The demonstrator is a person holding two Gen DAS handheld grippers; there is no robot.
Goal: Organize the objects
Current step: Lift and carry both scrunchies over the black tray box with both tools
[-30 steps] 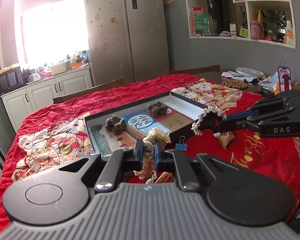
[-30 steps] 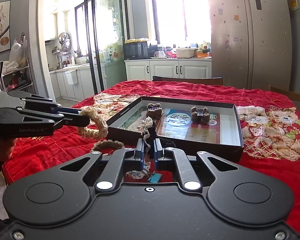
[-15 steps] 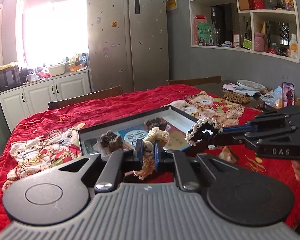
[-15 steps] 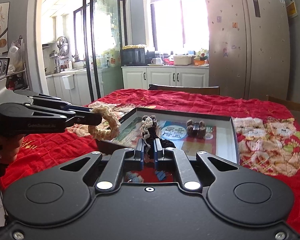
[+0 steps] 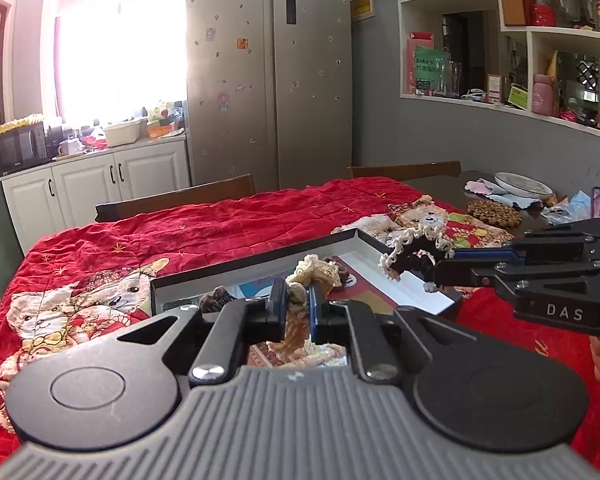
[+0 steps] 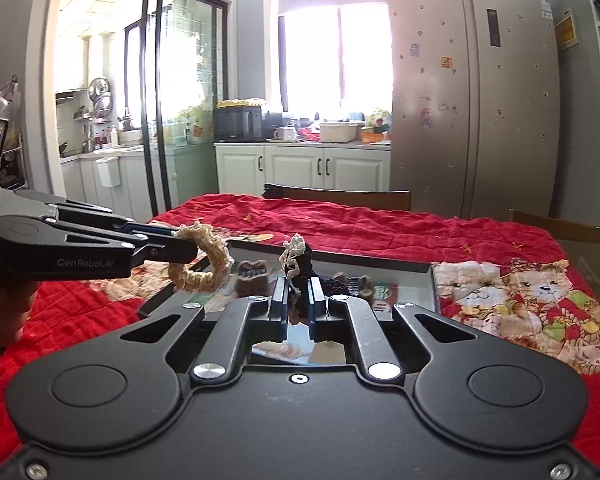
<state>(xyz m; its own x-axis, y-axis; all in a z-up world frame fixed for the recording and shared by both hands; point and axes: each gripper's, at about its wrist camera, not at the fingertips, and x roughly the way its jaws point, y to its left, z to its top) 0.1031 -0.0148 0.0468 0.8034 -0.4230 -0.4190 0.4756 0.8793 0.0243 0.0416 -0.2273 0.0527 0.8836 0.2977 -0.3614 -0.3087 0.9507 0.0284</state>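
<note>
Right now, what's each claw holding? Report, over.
Left gripper shut on beige scrunchie. Right gripper shut on black lace-trimmed scrunchie. Both above open box; nothing in the way.

Cream crocheted scrunchie [image 5: 314, 276] held aloft, black cream-edged scrunchie [image 5: 414, 254] raised beside it, brown fuzzy clips [image 6: 253, 276] lying in black shallow box [image 5: 370, 242]

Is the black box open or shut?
Open: the box has no lid on, and two brown clips show inside.
</note>
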